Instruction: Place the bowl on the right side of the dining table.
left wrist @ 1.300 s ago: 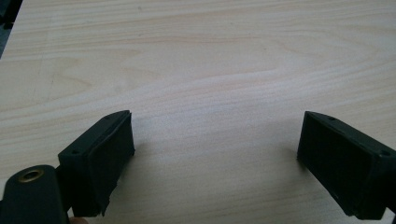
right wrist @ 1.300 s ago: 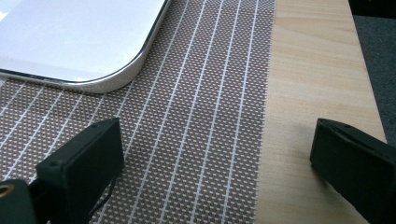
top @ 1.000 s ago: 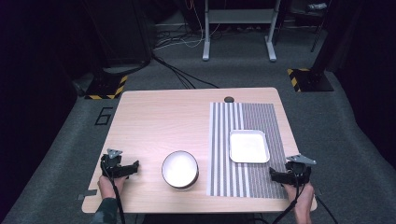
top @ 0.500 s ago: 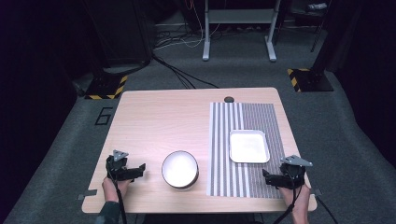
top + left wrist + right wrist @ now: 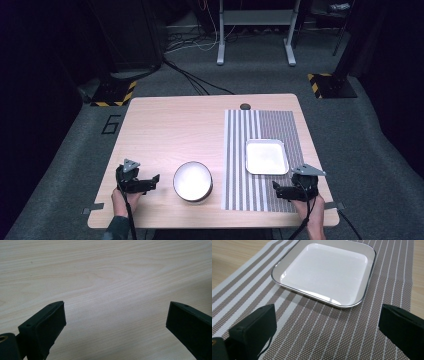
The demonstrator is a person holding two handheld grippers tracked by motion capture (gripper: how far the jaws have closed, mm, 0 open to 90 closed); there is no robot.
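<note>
the pale wood-grain rectangular table [image 5: 175, 125] stands on grey carpet, and items are described from its left edge to its right. at the near left corner a person's left hand [image 5: 124, 201] holds the black two-jaw left gripper [image 5: 150, 181], which sits low over bare wood and points toward the table's middle. in the left gripper view its jaws are spread wide apart, with nothing between them except the pale wood surface. just to the right of this gripper, apart from it, a round bowl with a dark outer wall and a bright white inside [image 5: 192, 180] rests on the wood near the front edge. immediately right of the bowl lies a rectangular woven placemat in brown-grey with white stripes [image 5: 240, 150], running from near the far edge to near the front edge; the stripes are broad on its left part and thin on its right part. a white square plate with rounded corners and a thin dark rim [image 5: 266, 156] sits on the right part of the mat. a small dark round fitting [image 5: 245, 106] is set in the table just beyond the mat's far edge. at the near right corner the right hand [image 5: 314, 212] holds the black two-jaw right gripper [image 5: 276, 190] over the mat's front right area, just in front of the plate and not touching it. in the right gripper view its jaws stand wide open and empty above the mat.
</note>
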